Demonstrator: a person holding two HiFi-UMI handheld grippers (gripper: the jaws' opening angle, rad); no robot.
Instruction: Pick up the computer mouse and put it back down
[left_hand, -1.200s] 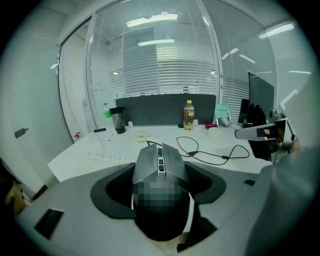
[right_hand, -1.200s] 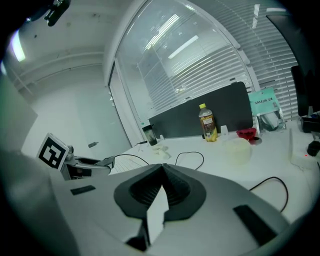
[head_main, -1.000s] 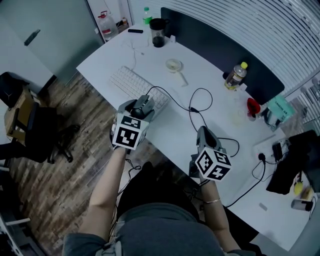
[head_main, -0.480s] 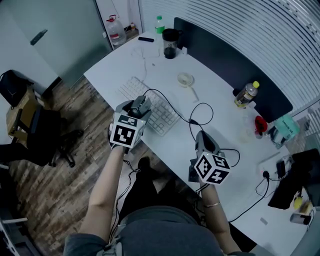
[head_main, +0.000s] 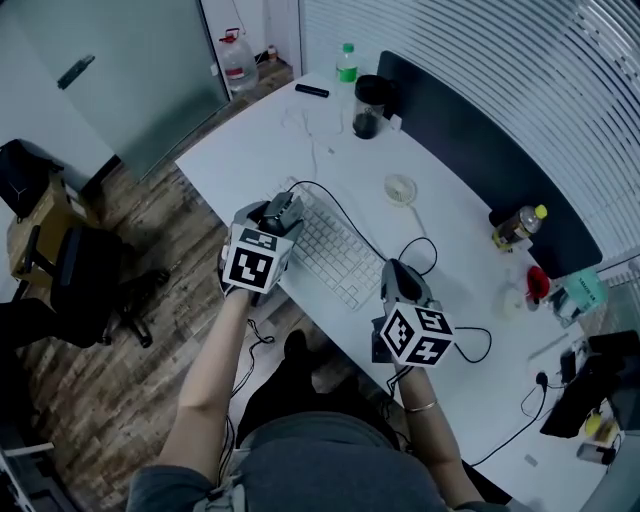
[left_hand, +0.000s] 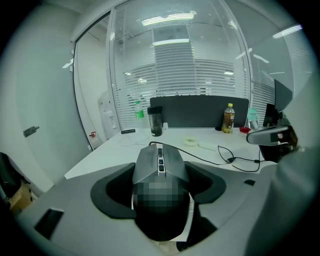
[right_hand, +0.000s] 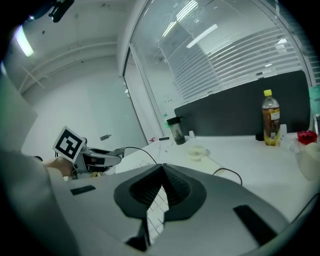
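Observation:
A dark grey computer mouse (left_hand: 160, 161) sits between the jaws of my left gripper (left_hand: 160, 176), which is shut on its sides. Its black cable (left_hand: 210, 159) runs off across the white desk (left_hand: 125, 150). In the head view the mouse (head_main: 286, 207) is held at the desk's near edge, by the left end of a white keyboard (head_main: 335, 252). I cannot tell whether it touches the desk. My right gripper (head_main: 398, 280) hangs over the keyboard's right end; in its own view the right gripper (right_hand: 161, 172) is shut with nothing in it.
At the desk's far side stand a black cup (head_main: 368, 106), a green bottle (head_main: 346, 60), a small white fan (head_main: 400, 188) and a yellow-capped bottle (head_main: 517, 228) before a dark partition (head_main: 470, 140). A black office chair (head_main: 85, 275) stands on the wood floor at left.
Both grippers have shifted leftward along the desk. The mouse, still held, has gone from over the keyboard's right end to its left end. The right gripper now sits by the keyboard.

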